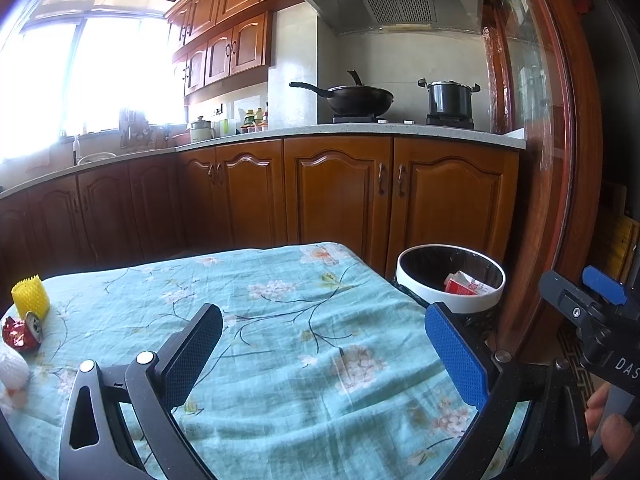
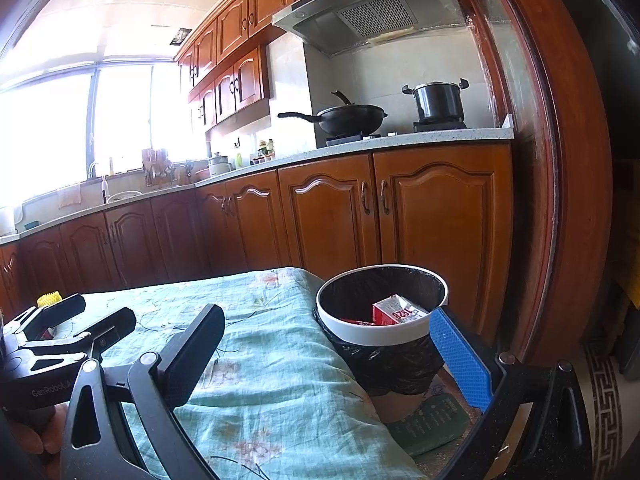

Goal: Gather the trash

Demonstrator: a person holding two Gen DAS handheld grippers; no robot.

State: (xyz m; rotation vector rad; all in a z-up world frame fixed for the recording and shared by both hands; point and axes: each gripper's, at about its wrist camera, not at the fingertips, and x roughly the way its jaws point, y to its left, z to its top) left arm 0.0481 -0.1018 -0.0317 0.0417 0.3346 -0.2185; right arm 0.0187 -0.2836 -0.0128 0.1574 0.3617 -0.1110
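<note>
Both hand-held grippers hover empty with jaws spread wide over the floral tablecloth (image 1: 300, 320). Left gripper (image 1: 324, 356) is nearer the litter at the far-left edge: one crushed can (image 1: 24, 330), one yellow foam sleeve (image 1: 31, 295), one white net (image 1: 12, 368). Right gripper (image 2: 328, 356) faces the single bin (image 2: 382, 330), off the table's right edge, one carton inside.

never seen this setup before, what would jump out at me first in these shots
The floral teal tablecloth fills the foreground, with both open claws, left and right, hovering empty over it. Just off the table's right edge stands a white-rimmed trash bin with a black liner, a red and white carton already inside. At the cloth's far left, trash remains: a yellow foam net, a crushed red can and a white foam net.
</note>
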